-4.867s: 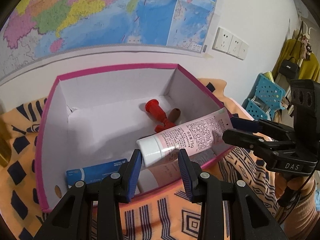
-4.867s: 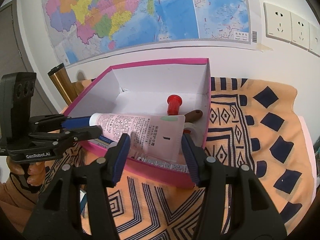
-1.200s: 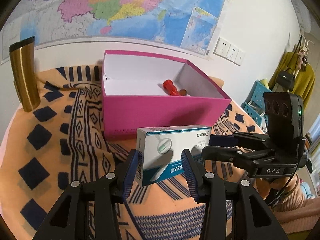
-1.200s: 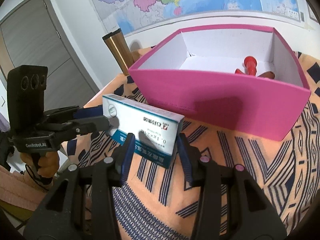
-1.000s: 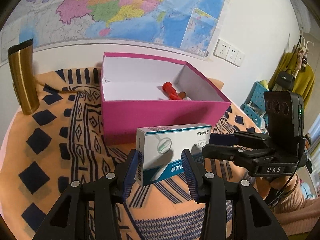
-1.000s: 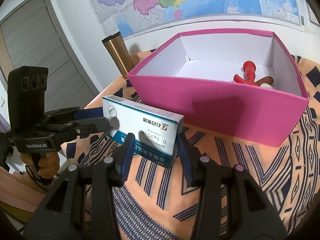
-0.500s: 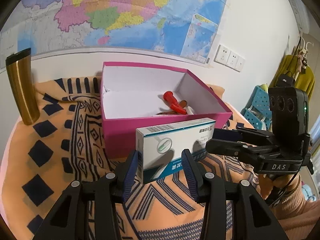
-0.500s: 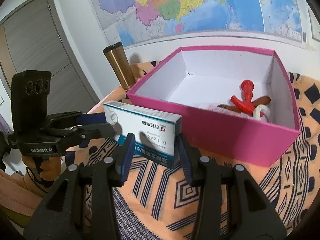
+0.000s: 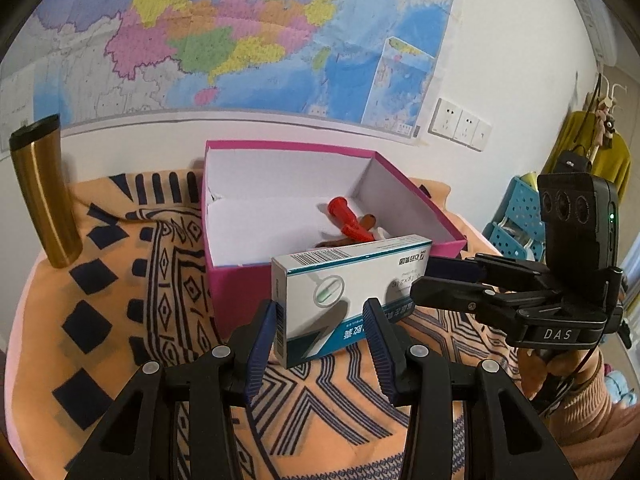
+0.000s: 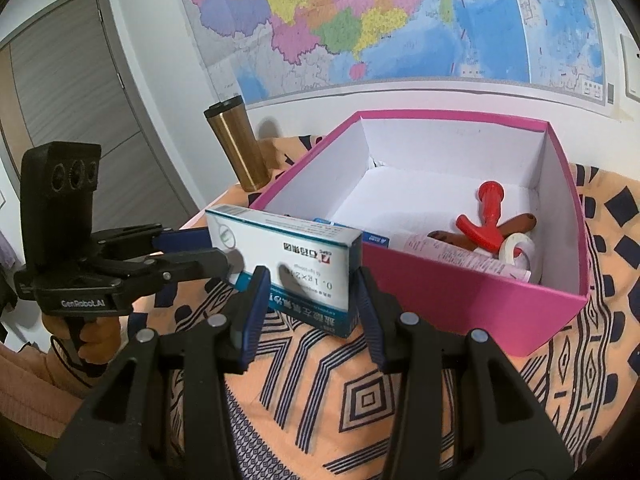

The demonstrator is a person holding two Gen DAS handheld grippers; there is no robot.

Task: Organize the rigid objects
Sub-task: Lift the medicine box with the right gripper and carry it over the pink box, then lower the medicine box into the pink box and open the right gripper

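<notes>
Both hand-held grippers are clamped on the same medicine box [image 9: 348, 292], the left hand-held gripper [image 9: 324, 336] on one end and the right hand-held gripper [image 10: 312, 300] on the other, holding it in the air just in front of the pink cardboard box [image 10: 472, 300]. Inside already: a red plastic tool [image 10: 486, 220], a cream tube [image 10: 460, 258], a tape roll [image 10: 516, 250] and a blue box [image 10: 362, 236]. So most of the sorting looks done, this box just needs dropping in.
</notes>
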